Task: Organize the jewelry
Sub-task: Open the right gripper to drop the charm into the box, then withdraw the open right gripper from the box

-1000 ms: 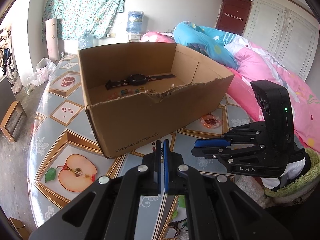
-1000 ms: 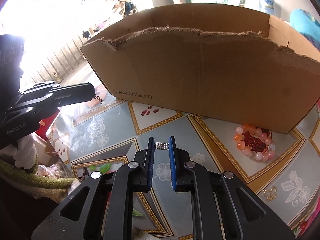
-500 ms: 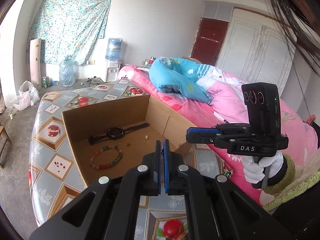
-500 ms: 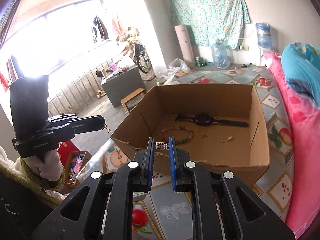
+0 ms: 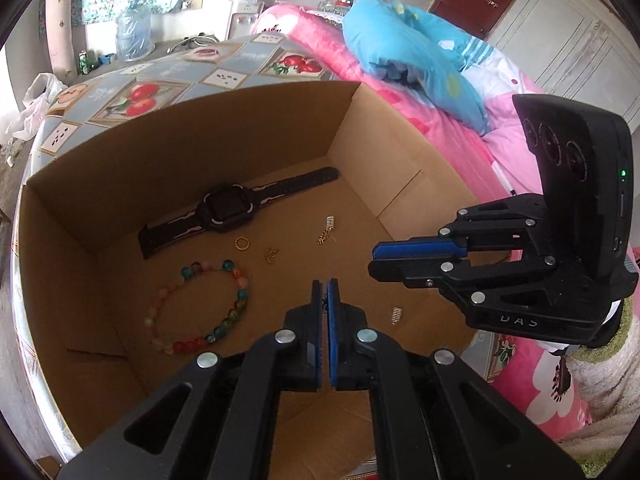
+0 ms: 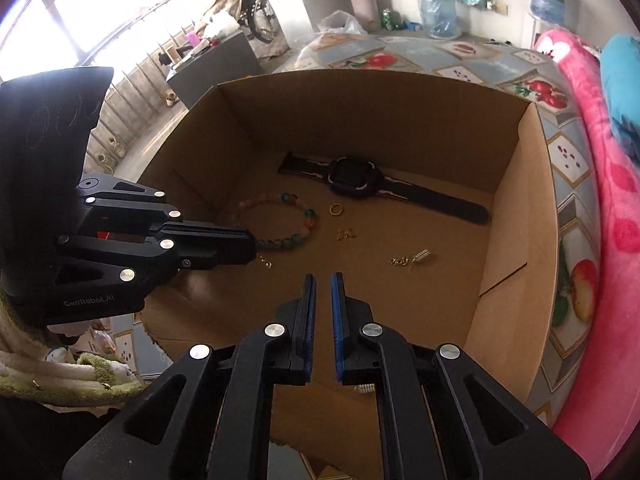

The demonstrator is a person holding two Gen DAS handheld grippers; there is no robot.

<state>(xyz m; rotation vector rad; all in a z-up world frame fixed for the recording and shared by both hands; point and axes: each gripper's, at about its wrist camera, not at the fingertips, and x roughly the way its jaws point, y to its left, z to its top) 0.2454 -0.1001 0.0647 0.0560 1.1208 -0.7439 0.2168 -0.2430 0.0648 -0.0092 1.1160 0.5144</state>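
An open cardboard box (image 5: 248, 120) (image 6: 360, 92) holds a black watch (image 5: 228, 210) (image 6: 352, 178), a coloured bead bracelet (image 5: 200, 308) (image 6: 288, 220), a gold ring (image 5: 242, 243) (image 6: 336, 209), small gold pieces (image 5: 326, 232) (image 6: 410, 258) and a silver spring-like piece (image 5: 396, 314) (image 6: 364, 388). My left gripper (image 5: 324, 292) (image 6: 256, 250) hangs over the box, shut on a thin chain (image 6: 265, 262) that dangles from its tips. My right gripper (image 6: 322, 286) (image 5: 374, 258) is slightly open and empty above the box's near side.
The box stands on a table with a fruit-print cloth (image 5: 160, 80) (image 6: 452, 56). A bed with pink and blue bedding (image 5: 420, 52) (image 6: 600, 120) lies to the right. Water jugs (image 6: 438, 12) and a railing (image 6: 132, 80) are farther off.
Both grippers have moved forward and down over the box. The silver spring-like piece has left my right gripper and lies on the box floor. The left gripper still holds its chain.
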